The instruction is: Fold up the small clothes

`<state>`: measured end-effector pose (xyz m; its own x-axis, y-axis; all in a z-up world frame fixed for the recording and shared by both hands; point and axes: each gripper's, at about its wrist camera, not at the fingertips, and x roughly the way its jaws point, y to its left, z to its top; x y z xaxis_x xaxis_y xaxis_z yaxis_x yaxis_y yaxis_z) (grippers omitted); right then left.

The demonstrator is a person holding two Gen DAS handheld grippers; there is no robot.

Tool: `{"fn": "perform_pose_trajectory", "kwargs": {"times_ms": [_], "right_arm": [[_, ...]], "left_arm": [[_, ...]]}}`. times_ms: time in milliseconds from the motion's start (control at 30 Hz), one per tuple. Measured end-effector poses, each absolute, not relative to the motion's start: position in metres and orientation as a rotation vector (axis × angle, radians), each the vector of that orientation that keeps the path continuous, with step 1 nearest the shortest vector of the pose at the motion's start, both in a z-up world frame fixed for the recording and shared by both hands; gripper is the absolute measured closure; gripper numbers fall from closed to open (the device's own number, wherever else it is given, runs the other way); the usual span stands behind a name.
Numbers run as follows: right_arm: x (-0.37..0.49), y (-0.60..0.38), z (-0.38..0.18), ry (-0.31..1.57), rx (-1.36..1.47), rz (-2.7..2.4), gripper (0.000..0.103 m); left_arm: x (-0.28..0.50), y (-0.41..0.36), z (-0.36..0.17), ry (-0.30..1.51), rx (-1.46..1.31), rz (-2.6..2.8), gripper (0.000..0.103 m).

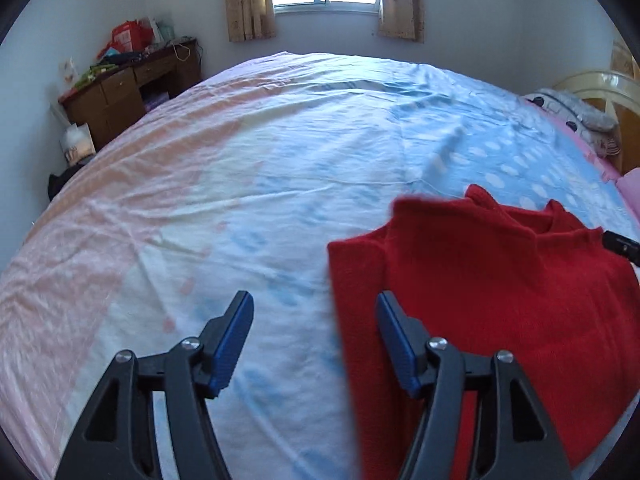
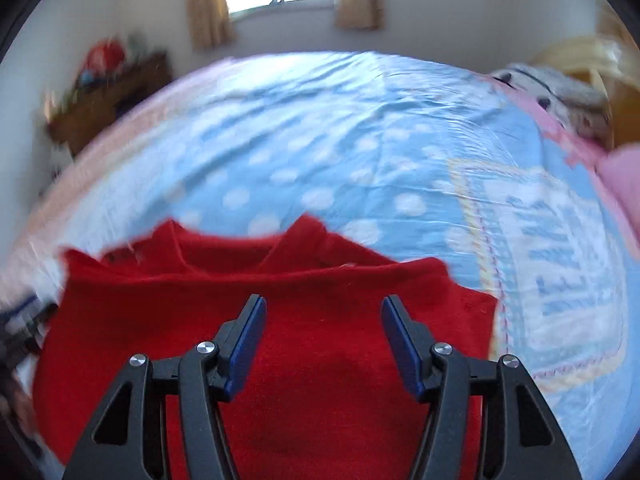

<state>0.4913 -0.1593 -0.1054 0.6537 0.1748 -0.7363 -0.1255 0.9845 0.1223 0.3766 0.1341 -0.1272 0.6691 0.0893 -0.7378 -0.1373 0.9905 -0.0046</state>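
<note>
Near the bed's [image 1: 208, 184] front edge, toward its right side, the red sweater [image 2: 304, 320] lies flat with its collar pointing to the far edge, spread so I can fold it. My left gripper [image 1: 316, 320] hangs over the sweater's left edge, jaws apart and empty. My right gripper [image 2: 323, 322] hovers over the sweater's middle, likewise parted, holding nothing, which I judge leaves both free to pick a fresh hold.

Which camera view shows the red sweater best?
The right wrist view: the red sweater lies centred there, neckline and both side edges visible. The left wrist view shows it at the right, partly cut off.
</note>
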Motion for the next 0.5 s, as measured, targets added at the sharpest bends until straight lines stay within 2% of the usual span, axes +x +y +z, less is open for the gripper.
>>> {"fn": "perform_pose_trajectory", "kwargs": {"times_ms": [333,400,500], "right_arm": [[0.391,-0.203,-0.106,0.82,-0.021,0.189,0.042],[0.37,-0.205,-0.107,0.807,-0.02,0.212,0.042],[0.358,-0.206,-0.119,0.823,-0.043,0.236,0.042]], "left_arm": [[0.304,0.132,-0.123,0.815,-0.074,0.055,0.036],[0.295,0.122,-0.123,0.804,-0.059,0.038,0.028],[0.291,0.107,-0.13,0.793,0.002,0.042,0.027]]}}
